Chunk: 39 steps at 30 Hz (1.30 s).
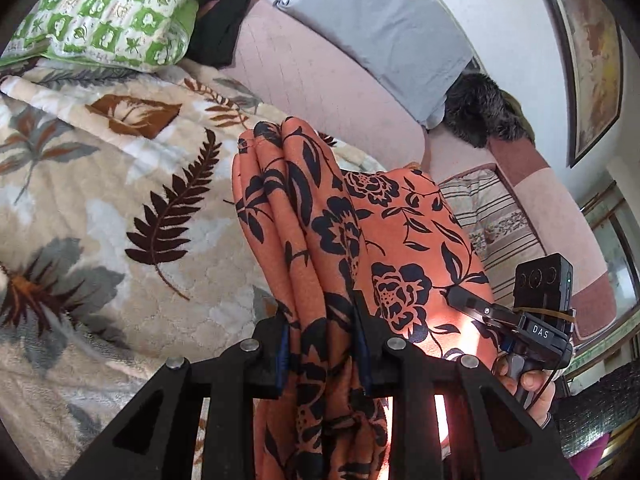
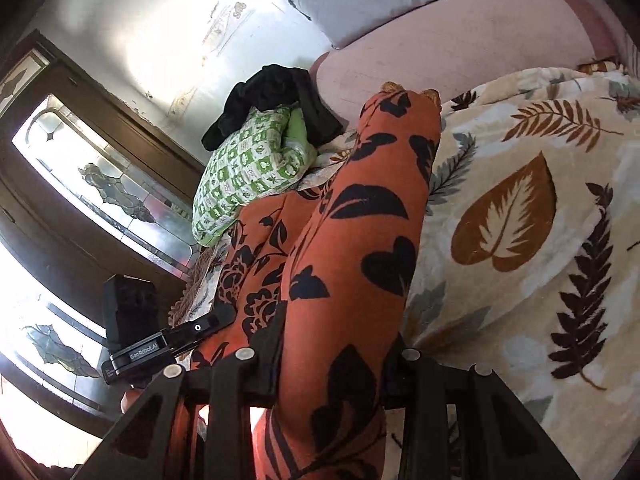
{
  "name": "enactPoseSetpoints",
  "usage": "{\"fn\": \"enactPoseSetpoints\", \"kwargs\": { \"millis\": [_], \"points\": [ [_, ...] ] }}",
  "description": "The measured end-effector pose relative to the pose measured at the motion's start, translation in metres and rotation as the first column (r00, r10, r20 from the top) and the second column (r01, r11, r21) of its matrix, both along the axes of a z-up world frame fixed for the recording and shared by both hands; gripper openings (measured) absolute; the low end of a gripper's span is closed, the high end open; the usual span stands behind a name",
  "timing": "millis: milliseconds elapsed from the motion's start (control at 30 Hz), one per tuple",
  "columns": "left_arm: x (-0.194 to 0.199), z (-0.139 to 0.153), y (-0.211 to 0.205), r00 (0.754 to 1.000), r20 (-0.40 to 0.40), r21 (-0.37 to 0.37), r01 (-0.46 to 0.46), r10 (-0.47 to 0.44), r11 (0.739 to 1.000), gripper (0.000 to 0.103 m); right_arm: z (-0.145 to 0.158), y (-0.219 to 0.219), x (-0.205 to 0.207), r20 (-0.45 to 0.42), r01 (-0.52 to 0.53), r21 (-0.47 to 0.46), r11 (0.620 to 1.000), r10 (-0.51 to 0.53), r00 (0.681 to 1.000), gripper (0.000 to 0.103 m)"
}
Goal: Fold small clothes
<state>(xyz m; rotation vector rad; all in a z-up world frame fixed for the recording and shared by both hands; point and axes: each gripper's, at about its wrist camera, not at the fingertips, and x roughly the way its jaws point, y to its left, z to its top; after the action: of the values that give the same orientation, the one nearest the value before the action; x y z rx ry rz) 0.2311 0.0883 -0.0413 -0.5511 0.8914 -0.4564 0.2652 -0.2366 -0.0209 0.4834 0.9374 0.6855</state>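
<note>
A: Currently, where is the work item relative to the leaf-print blanket (image 1: 100,200)?

B: The orange floral garment (image 1: 400,240) hangs bunched above it, long axis running forward from both tools. Left gripper (image 1: 324,344) and right gripper (image 2: 340,356) each pinch a gathered fold; both are equally near.

A: Legible markings?

B: "DAS" in the left view; "GenRobot.AI" in the right view.

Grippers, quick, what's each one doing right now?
Left gripper: closed on the orange floral garment.
Right gripper: closed on the same garment.
</note>
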Motion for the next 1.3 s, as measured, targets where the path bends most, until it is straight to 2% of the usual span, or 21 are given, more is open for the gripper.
{"fn": "enactPoseSetpoints", "kwargs": {
  "millis": [200, 467, 600, 667, 700, 733, 833, 967, 1100, 1167, 1233, 1300],
  "points": [
    [0.013, -0.023, -0.013, 1.0, -0.028, 0.029, 0.003, -0.002, 1.0, 0.028, -0.035, -0.014, 0.018, -0.036, 0.007, 0.024, 1.0, -0.006, 0.999, 0.035],
    [0.025, -0.041, -0.02, 0.999, -0.054, 0.034, 0.001, 0.001, 0.999, 0.028, -0.059, -0.022, 0.031, -0.059, 0.011, 0.032, 0.999, -0.01, 0.998, 0.035],
    [0.03, -0.061, -0.023, 0.993, -0.118, 0.072, -0.003, 0.011, 0.997, 0.031, -0.08, -0.022, 0.035, -0.1, 0.007, 0.021, 1.0, -0.005, 0.995, 0.035],
    [0.032, -0.074, -0.019, 0.987, -0.158, 0.093, -0.023, 0.038, 0.995, 0.037, -0.094, -0.022, 0.036, -0.137, 0.026, -0.015, 1.0, -0.028, 0.99, 0.038],
    [0.031, -0.076, -0.016, 0.986, -0.163, 0.085, -0.028, 0.041, 0.996, 0.042, -0.101, -0.023, 0.036, -0.156, 0.039, -0.039, 0.998, -0.045, 0.987, 0.044],
    [0.03, -0.075, -0.015, 0.986, -0.161, 0.101, -0.031, 0.047, 0.994, 0.045, -0.104, -0.024, 0.034, -0.169, 0.05, -0.063, 0.997, -0.06, 0.984, 0.053],
    [0.022, -0.06, -0.017, 0.991, -0.119, 0.196, -0.03, 0.054, 0.98, 0.047, -0.099, -0.026, 0.029, -0.157, 0.067, -0.133, 0.989, -0.088, 0.984, 0.063],
    [0.006, -0.033, -0.018, 0.997, -0.045, 0.29, -0.051, 0.067, 0.956, 0.047, -0.074, -0.036, 0.026, -0.112, 0.149, -0.195, 0.969, -0.173, 0.979, 0.063],
    [-0.003, -0.017, -0.028, 0.999, 0.017, 0.332, -0.041, 0.038, 0.942, 0.047, -0.037, -0.029, 0.015, -0.02, 0.151, -0.142, 0.978, -0.155, 0.988, 0.066],
    [0.0, -0.024, -0.04, 1.0, 0.011, 0.414, -0.026, 0.024, 0.91, 0.048, -0.031, -0.021, 0.01, -0.009, 0.125, -0.105, 0.987, -0.126, 0.992, 0.073],
    [0.008, -0.046, -0.048, 0.998, -0.055, 0.515, -0.004, 0.038, 0.857, 0.05, -0.043, -0.015, 0.013, -0.06, 0.085, -0.07, 0.994, -0.089, 0.994, 0.075],
    [0.009, -0.058, -0.043, 0.995, -0.079, 0.502, -0.011, 0.059, 0.865, 0.059, -0.067, -0.006, 0.02, -0.132, 0.083, -0.115, 0.99, -0.098, 0.986, 0.075]
  ]
}}
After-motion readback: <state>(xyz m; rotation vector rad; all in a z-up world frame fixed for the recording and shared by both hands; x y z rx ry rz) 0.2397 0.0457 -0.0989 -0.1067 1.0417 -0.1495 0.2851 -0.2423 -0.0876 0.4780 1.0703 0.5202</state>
